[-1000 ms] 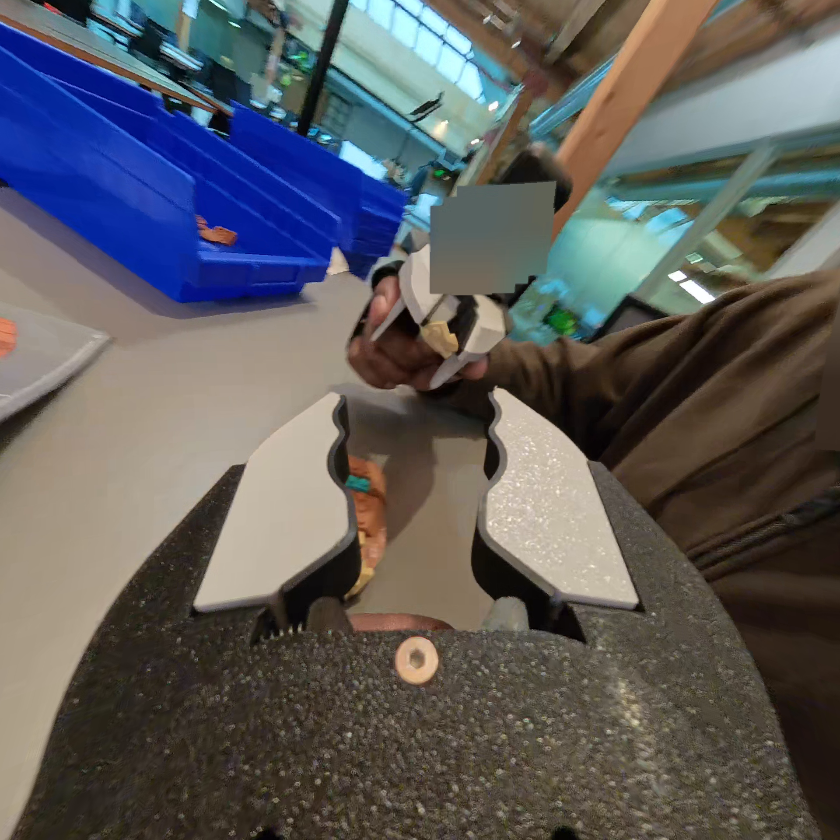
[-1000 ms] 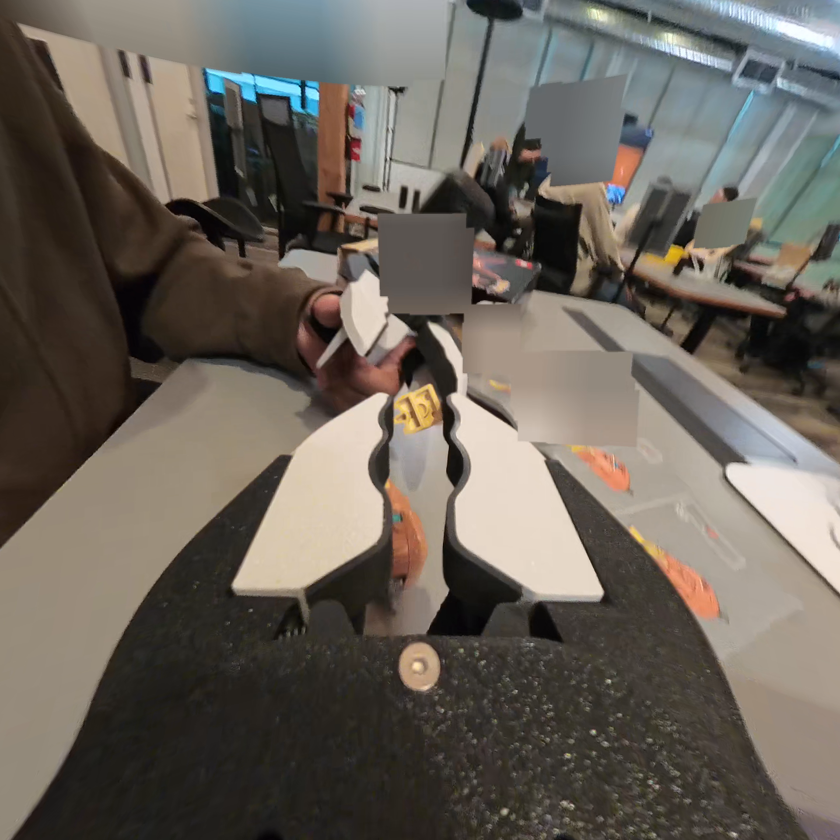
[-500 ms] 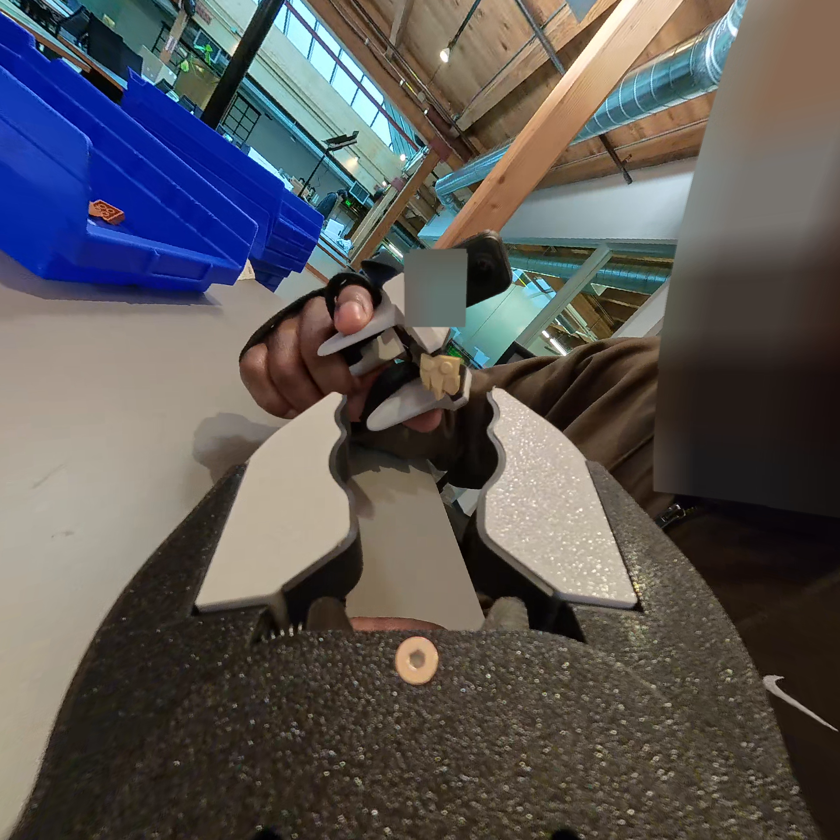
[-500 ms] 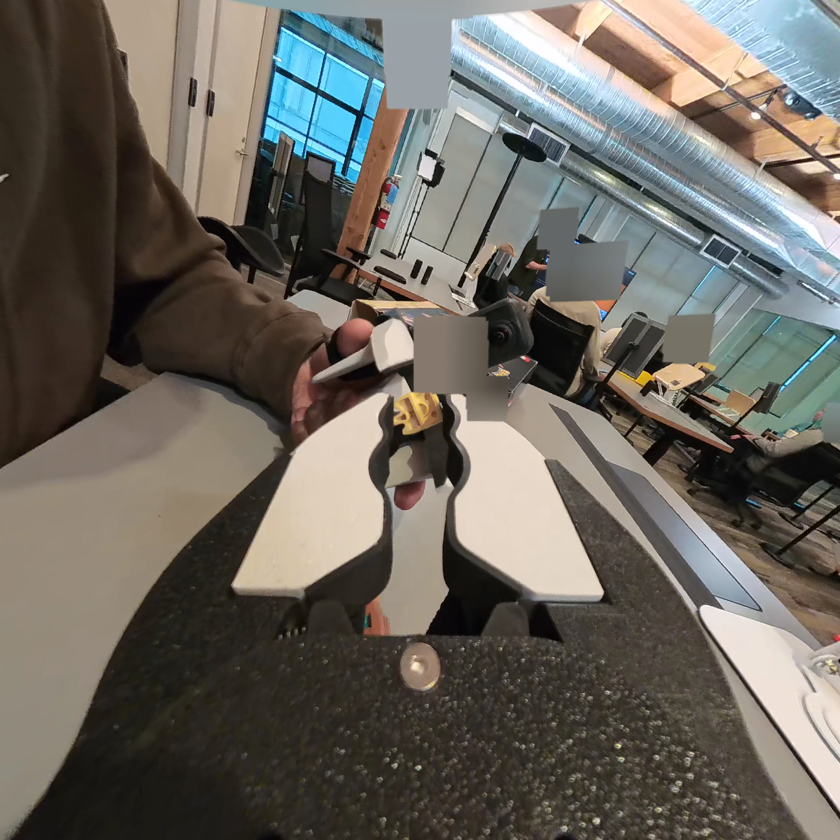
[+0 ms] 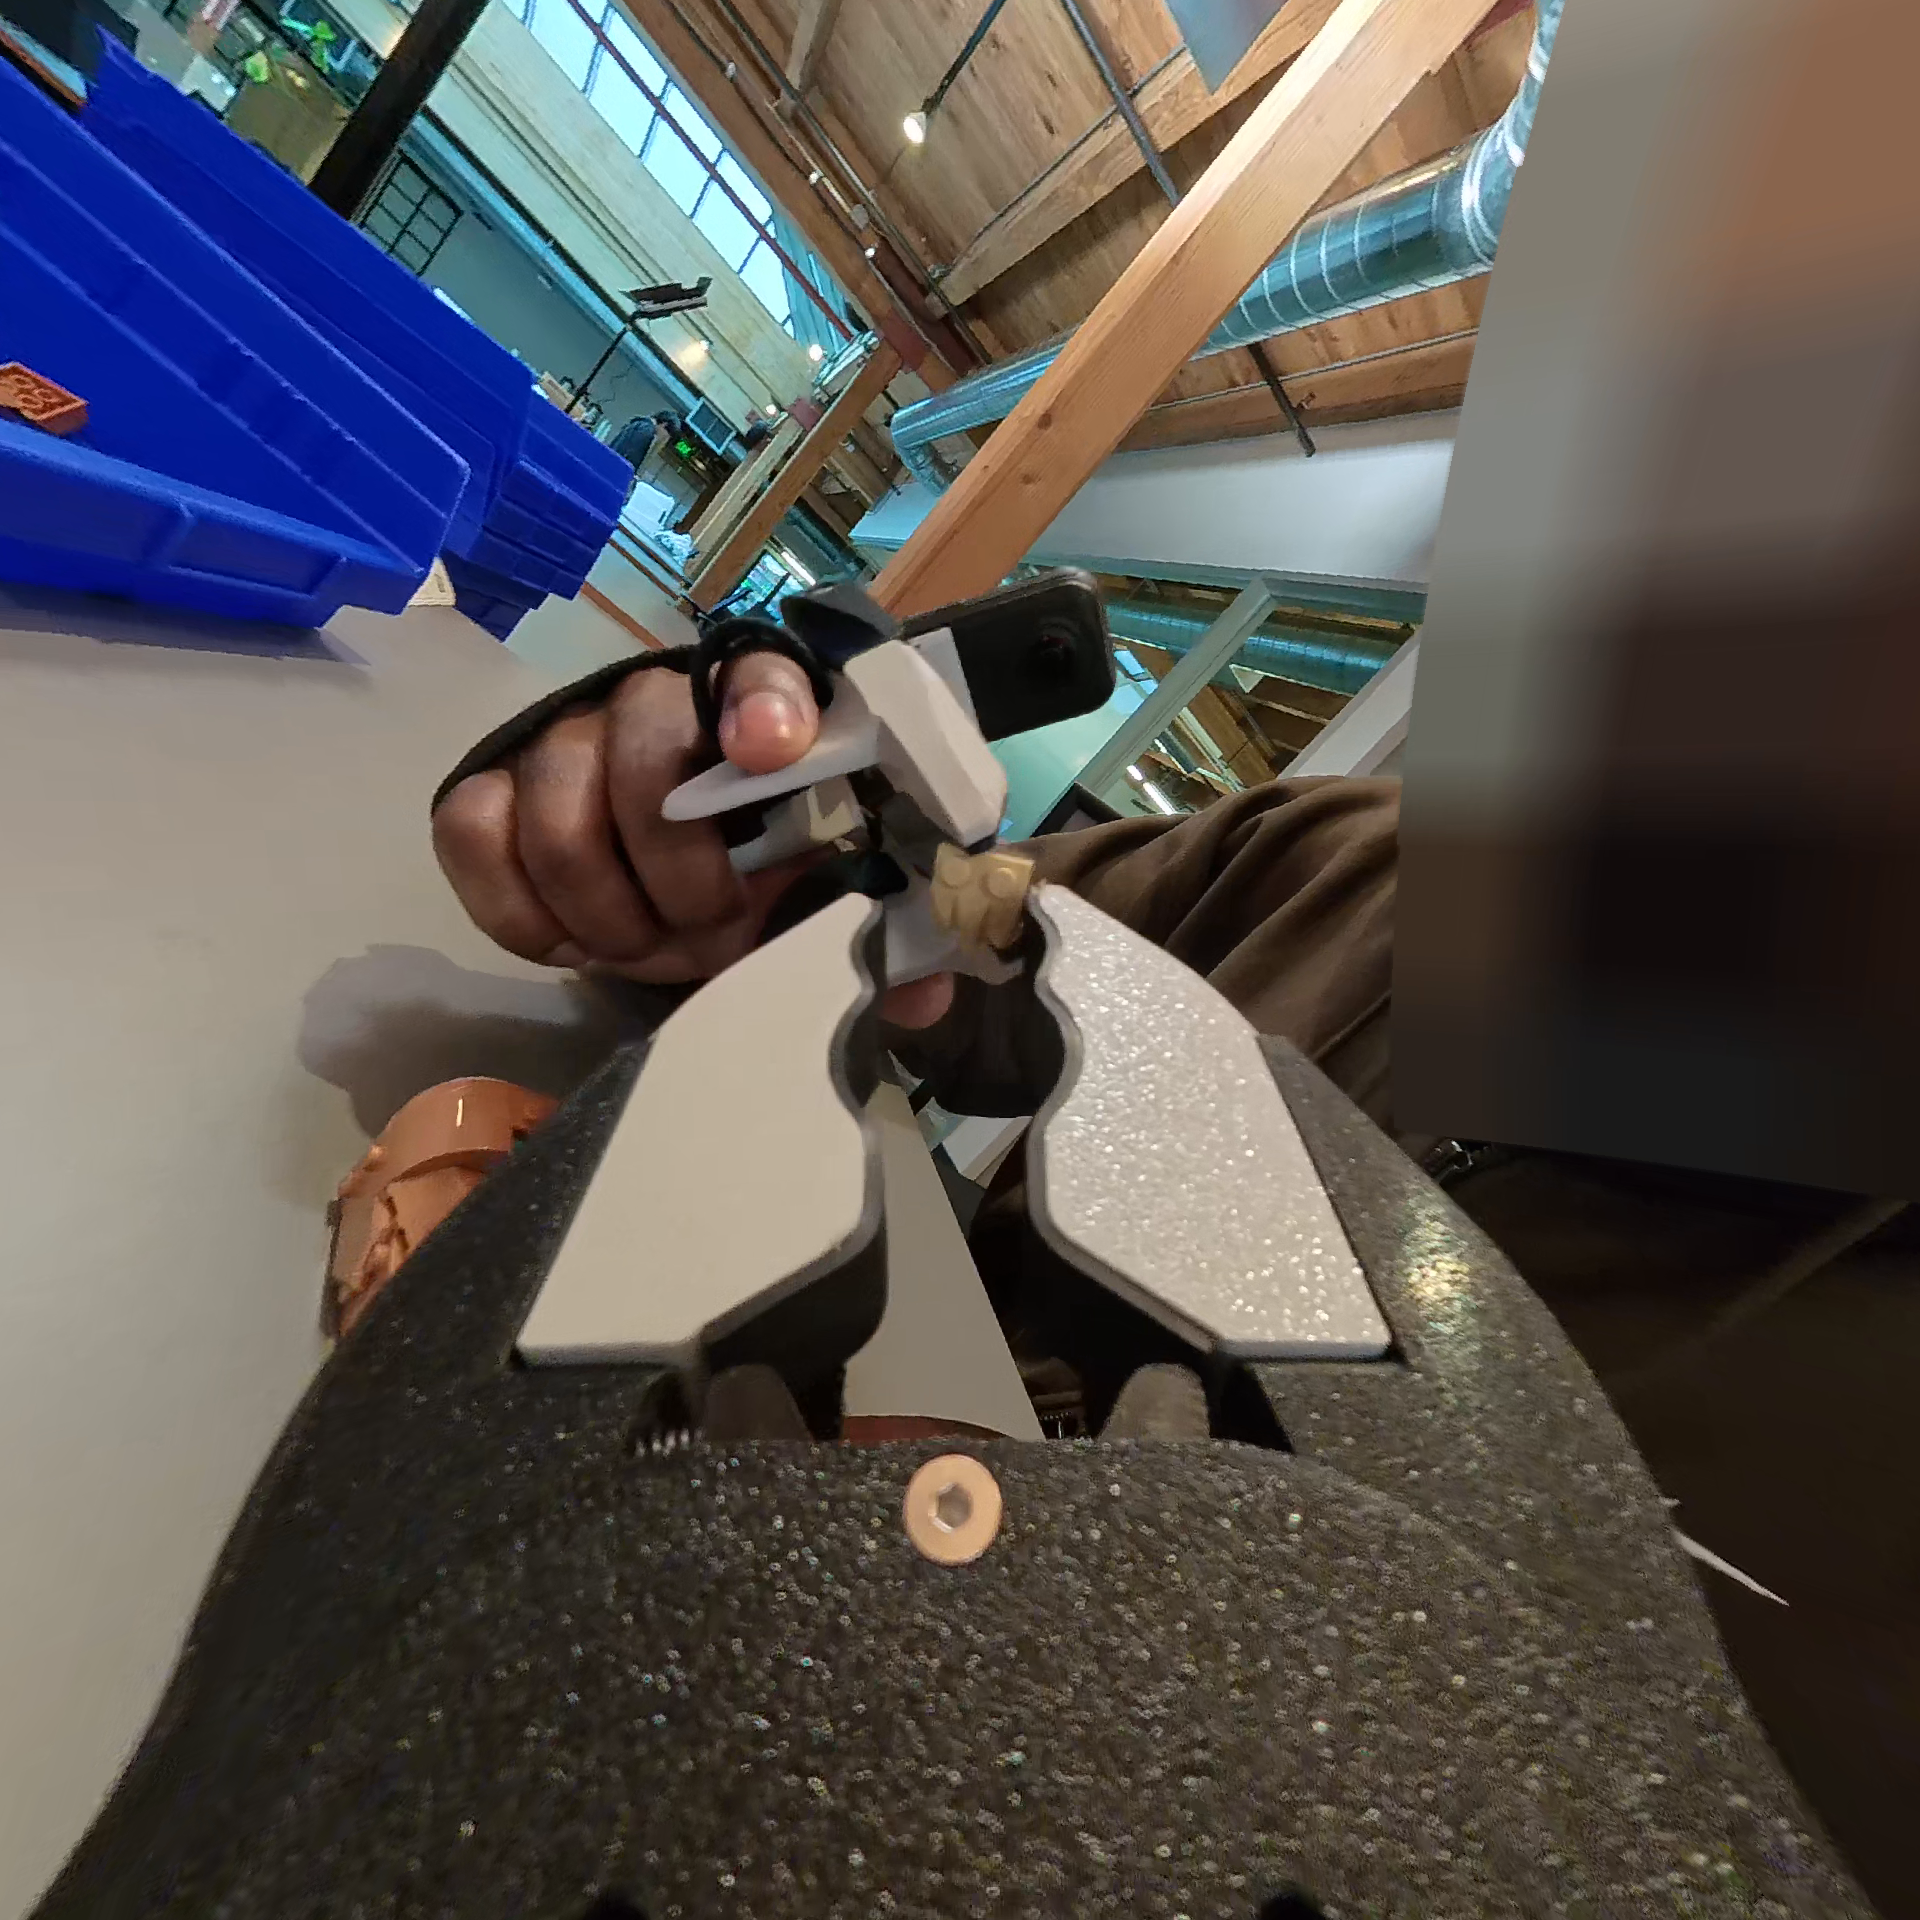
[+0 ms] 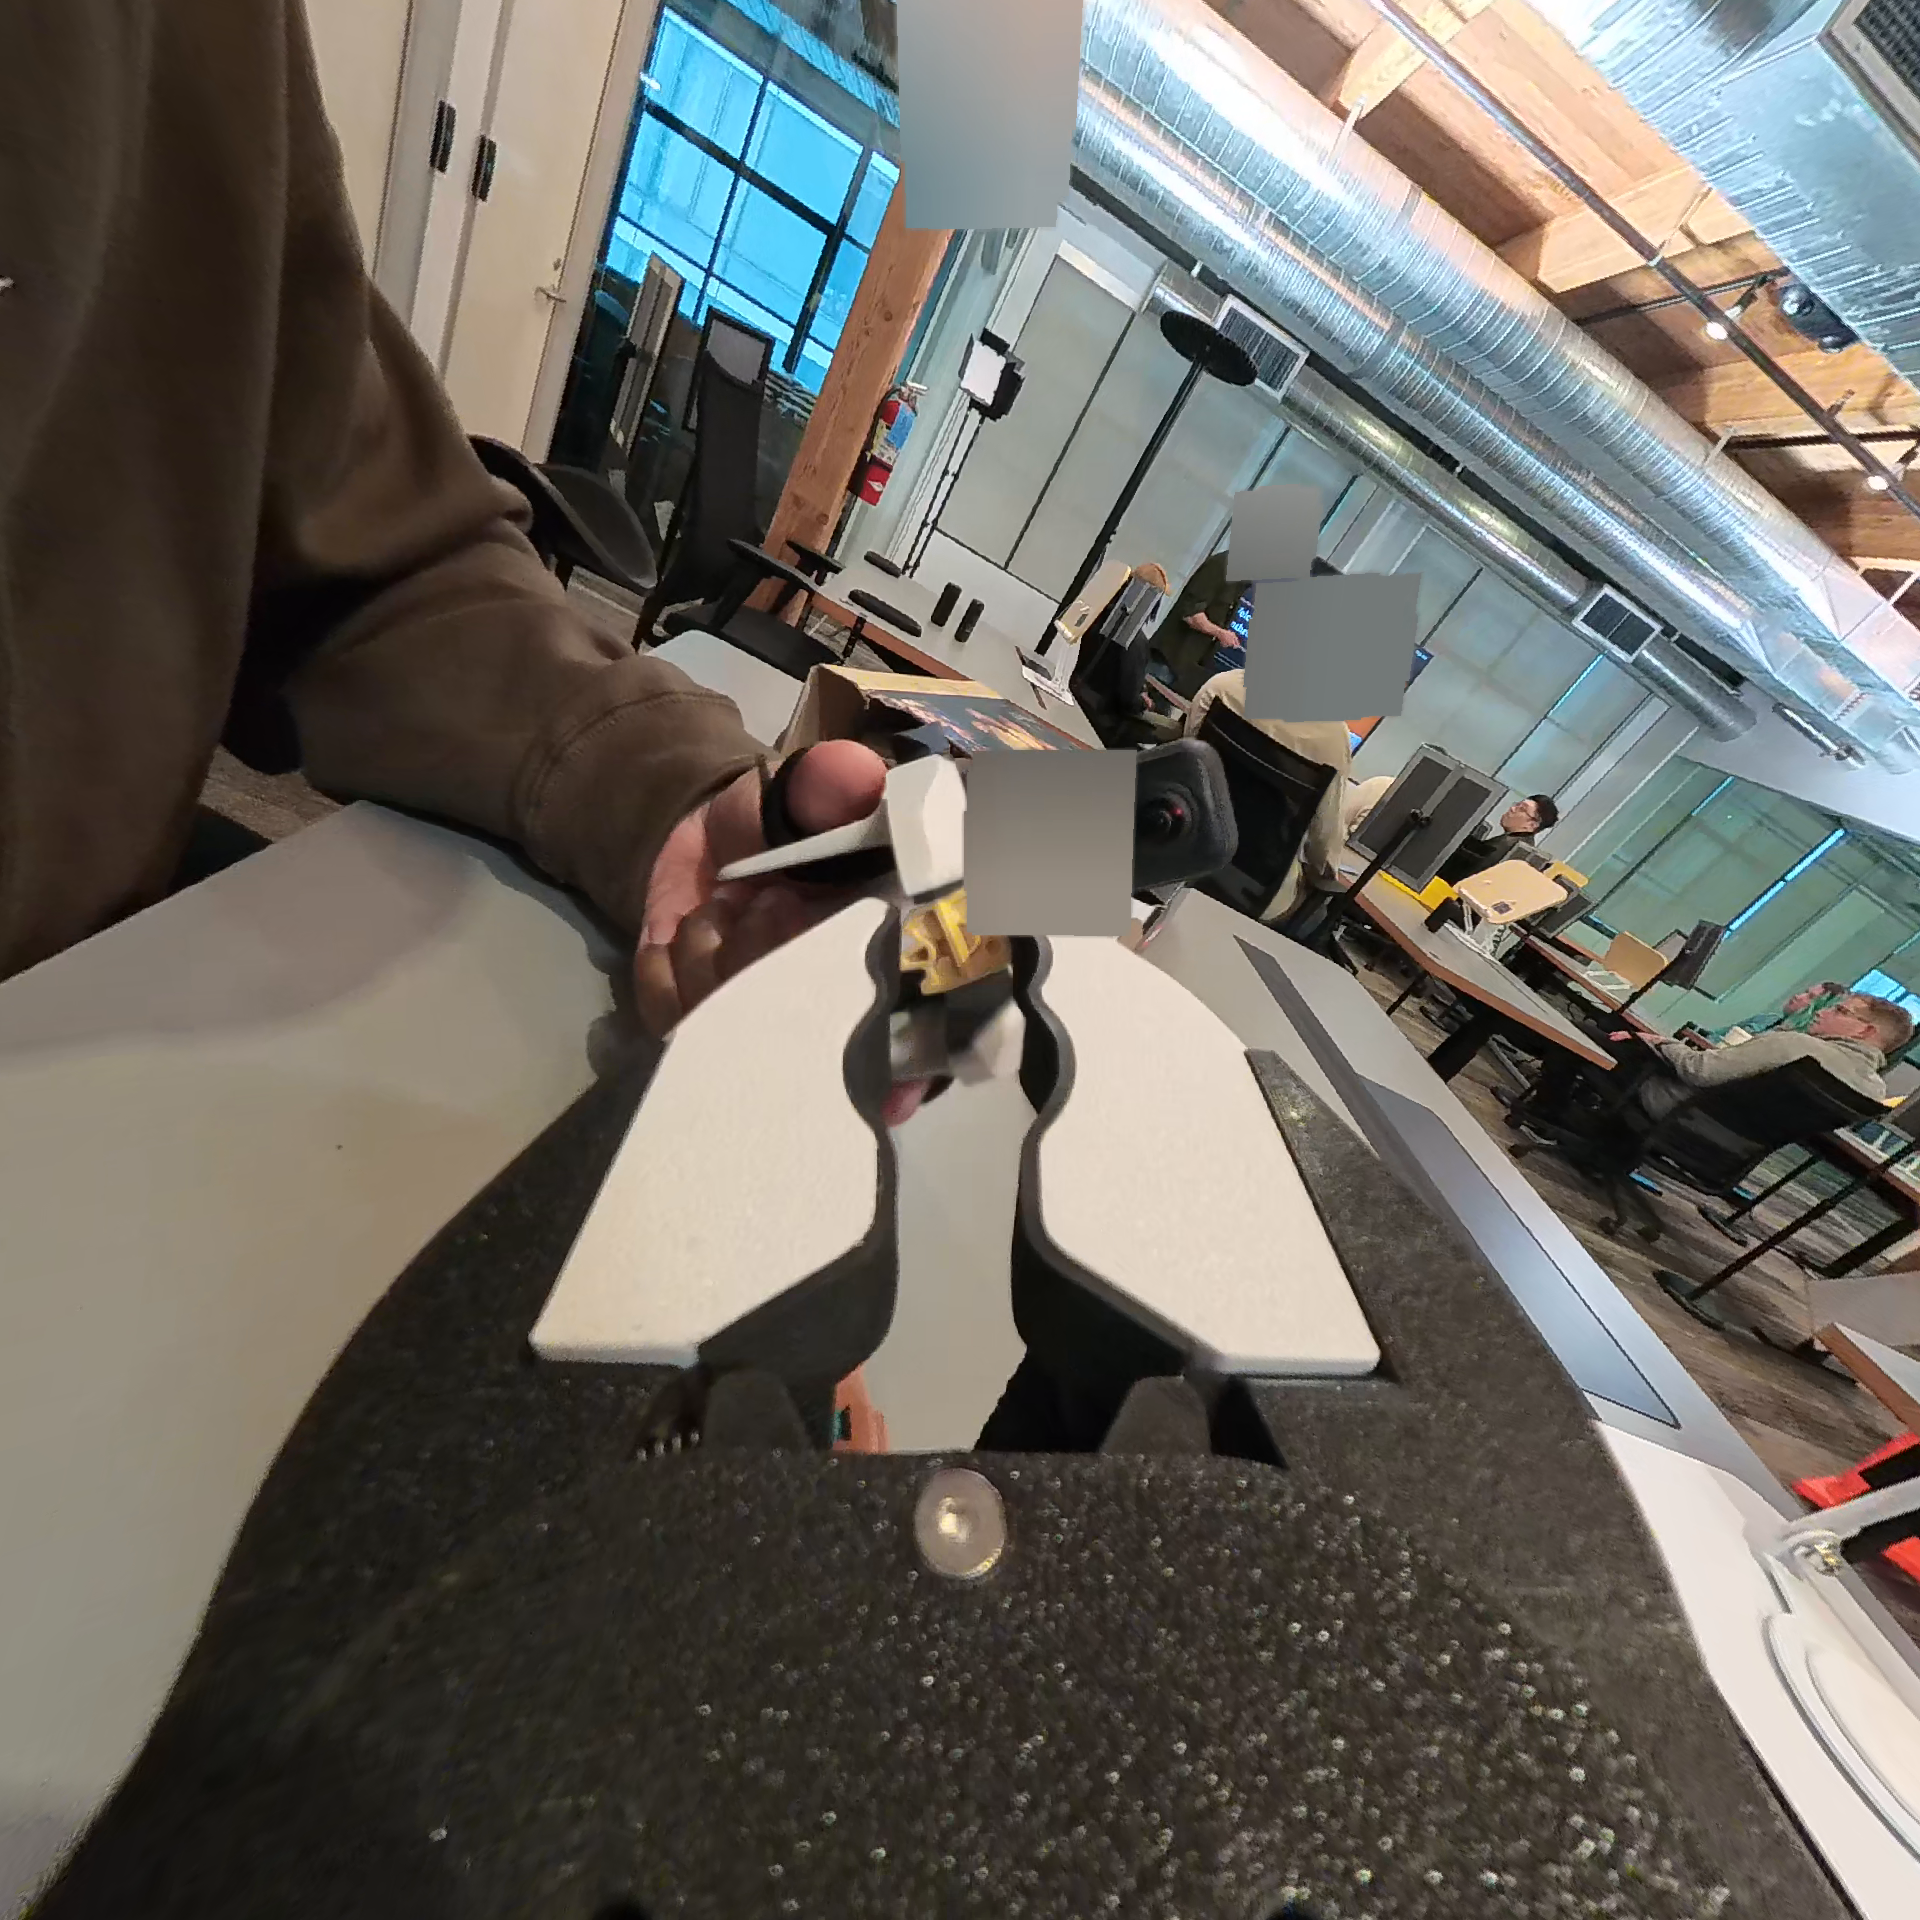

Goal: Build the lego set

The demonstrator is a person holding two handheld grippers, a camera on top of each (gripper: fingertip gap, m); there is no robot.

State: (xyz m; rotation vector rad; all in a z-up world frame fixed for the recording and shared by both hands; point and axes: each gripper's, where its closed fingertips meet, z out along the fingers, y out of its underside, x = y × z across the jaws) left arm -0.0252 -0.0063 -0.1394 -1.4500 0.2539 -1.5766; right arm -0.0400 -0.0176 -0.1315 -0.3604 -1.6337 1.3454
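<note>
Above the table (image 5: 156, 935), both tools are up in the air, tip to tip. My right gripper (image 6: 956, 935) is narrowed onto the piece (image 5: 977, 899), a small tan-gold lego bit pinched at the very fingertips. My left gripper (image 5: 956, 904) stands partly open and carries nothing. The piece sits just at its mouth, close to one tip; whether it touches I cannot tell. I judge the step in hand to be a hand-over or regrip, so the piece can then go onto the model (image 5: 436, 1174), which lies on the table half hidden behind my left tool. To do it well I would square the left fingers to two flat, opposite faces of the piece and close slowly. The right would let go only once the left clearly has it — a skewed pinch on something this small would likely flick it away. The piece is hard, glossy plastic with studs and sharp little edges, and it should seat well in the scalloped notches near the tips. The finger plates are matt grey with wavy inner edges, and the tool bodies are black and grainy. The model is rounded, shiny reddish-brown plastic. Farther off stand stiff blue bins (image 5: 208, 468) — one holds a loose brown brick (image 5: 36, 395).
</note>
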